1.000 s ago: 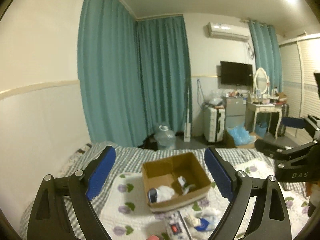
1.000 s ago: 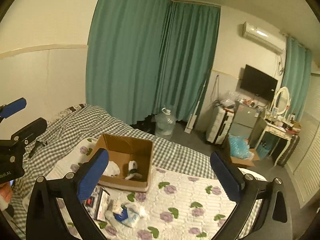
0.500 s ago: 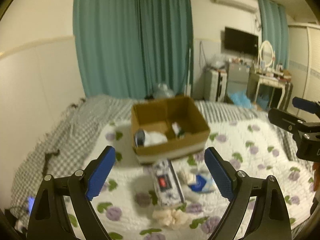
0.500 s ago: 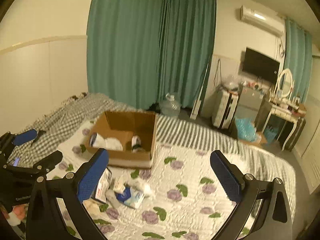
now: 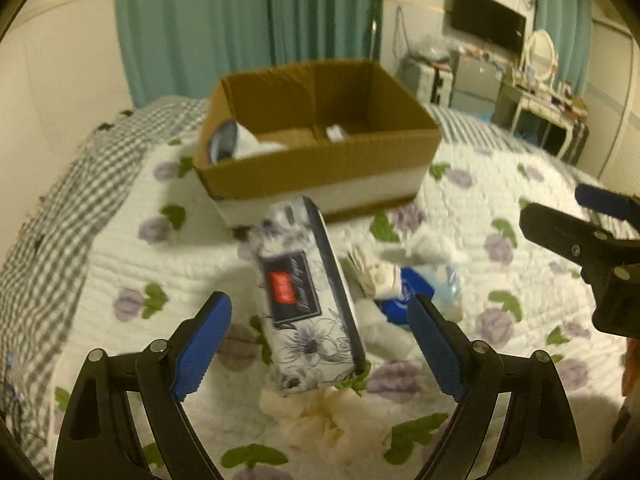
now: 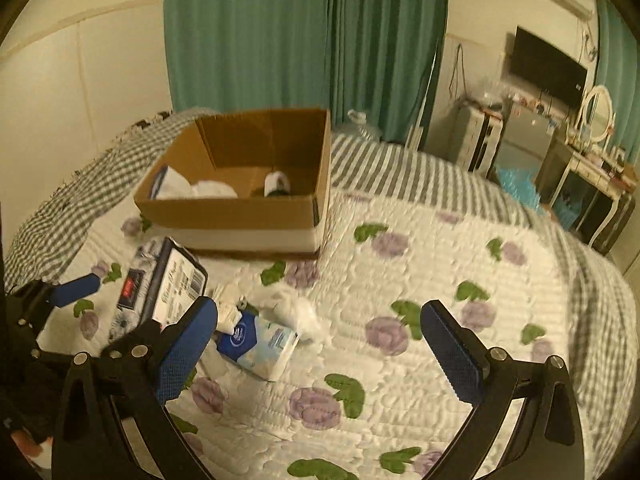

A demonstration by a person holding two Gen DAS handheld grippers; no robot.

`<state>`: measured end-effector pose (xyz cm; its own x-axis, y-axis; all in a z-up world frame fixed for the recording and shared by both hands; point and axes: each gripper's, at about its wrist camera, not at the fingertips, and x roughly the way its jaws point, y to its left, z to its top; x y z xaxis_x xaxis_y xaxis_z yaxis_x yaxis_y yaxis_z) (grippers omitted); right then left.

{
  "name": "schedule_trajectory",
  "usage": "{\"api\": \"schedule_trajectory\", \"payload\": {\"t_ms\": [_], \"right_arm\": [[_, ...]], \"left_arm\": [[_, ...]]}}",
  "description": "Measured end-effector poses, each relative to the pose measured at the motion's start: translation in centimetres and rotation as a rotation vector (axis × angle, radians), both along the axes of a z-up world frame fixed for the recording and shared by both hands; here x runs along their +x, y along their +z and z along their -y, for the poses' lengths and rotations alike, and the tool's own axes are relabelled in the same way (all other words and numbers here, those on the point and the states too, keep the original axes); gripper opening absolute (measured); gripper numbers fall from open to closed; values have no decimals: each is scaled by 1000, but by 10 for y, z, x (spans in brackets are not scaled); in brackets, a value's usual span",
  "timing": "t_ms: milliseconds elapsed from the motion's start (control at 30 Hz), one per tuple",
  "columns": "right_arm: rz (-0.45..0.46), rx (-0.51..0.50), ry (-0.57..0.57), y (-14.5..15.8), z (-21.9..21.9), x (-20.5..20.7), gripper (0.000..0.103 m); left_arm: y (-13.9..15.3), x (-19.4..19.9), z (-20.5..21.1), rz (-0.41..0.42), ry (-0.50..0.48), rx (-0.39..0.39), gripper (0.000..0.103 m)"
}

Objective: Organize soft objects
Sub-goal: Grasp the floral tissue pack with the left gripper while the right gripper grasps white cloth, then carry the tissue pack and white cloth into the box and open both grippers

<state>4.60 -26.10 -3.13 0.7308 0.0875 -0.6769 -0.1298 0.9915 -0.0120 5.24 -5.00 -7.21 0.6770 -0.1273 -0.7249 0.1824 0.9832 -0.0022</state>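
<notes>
A floral tissue pack (image 5: 306, 300) with a red label lies on the quilt, just in front of my open, empty left gripper (image 5: 320, 344); it also shows in the right wrist view (image 6: 160, 288). Beside it lie a blue-and-white tissue packet (image 6: 258, 340), rolled white socks (image 5: 376, 274), a white fluffy piece (image 6: 294, 310) and a cream cloth (image 5: 320, 420). A cardboard box (image 5: 320, 168) behind them holds white soft items (image 6: 200, 190). My right gripper (image 6: 320, 344) is open and empty above the quilt, right of the pile.
The bed has a floral quilt (image 6: 440, 280) over a grey checked blanket (image 5: 48, 240). Teal curtains (image 6: 300, 32), a TV (image 6: 548, 68), a dressing table (image 6: 596, 168) and storage units stand beyond the bed. The left gripper shows in the right wrist view (image 6: 48, 300).
Both grippers have tilted down and moved closer to the bed. The floral pack and the pile now sit just ahead of the left gripper. Both stay open.
</notes>
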Motion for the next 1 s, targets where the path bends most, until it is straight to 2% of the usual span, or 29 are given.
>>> {"api": "schedule_trajectory", "payload": {"t_ms": [67, 100, 133, 167, 200, 267, 367, 533, 700, 800, 900, 967, 1000], "right_arm": [[-24, 9, 3, -8, -1, 5, 102], [-38, 13, 4, -13, -1, 7, 102], [-49, 16, 6, -17, -2, 10, 102], [-59, 19, 8, -20, -2, 11, 102], [-72, 21, 11, -24, -4, 14, 102], [-97, 23, 17, -31, -7, 18, 102], [-135, 11, 24, -42, -14, 26, 102], [-167, 4, 30, -51, -22, 46, 102], [-232, 3, 9, -71, -24, 79, 102], [-275, 6, 5, -86, -24, 95, 98], [-312, 21, 7, -98, -23, 104, 85], [-332, 29, 10, -103, -22, 107, 68], [-335, 33, 11, -104, -22, 107, 64]], "left_arm": [[-12, 7, 2, -18, -4, 25, 89], [-17, 9, 2, -27, -5, 28, 86], [-20, 11, 1, -37, -10, 24, 80], [-22, 12, 0, -41, -12, 21, 61], [-27, 15, -1, -52, -21, 18, 51], [-31, 17, -3, -63, -29, 33, 46], [-30, 17, -8, -52, -45, 24, 44], [-17, 20, -23, -25, -11, 3, 44], [-8, 26, -30, 11, 16, 48, 44], [-14, 33, -32, 4, 30, 83, 44], [-24, 40, -36, -27, 40, 83, 44], [-29, 44, -39, -42, 43, 76, 44], [-30, 45, -40, -45, 43, 73, 44]]}}
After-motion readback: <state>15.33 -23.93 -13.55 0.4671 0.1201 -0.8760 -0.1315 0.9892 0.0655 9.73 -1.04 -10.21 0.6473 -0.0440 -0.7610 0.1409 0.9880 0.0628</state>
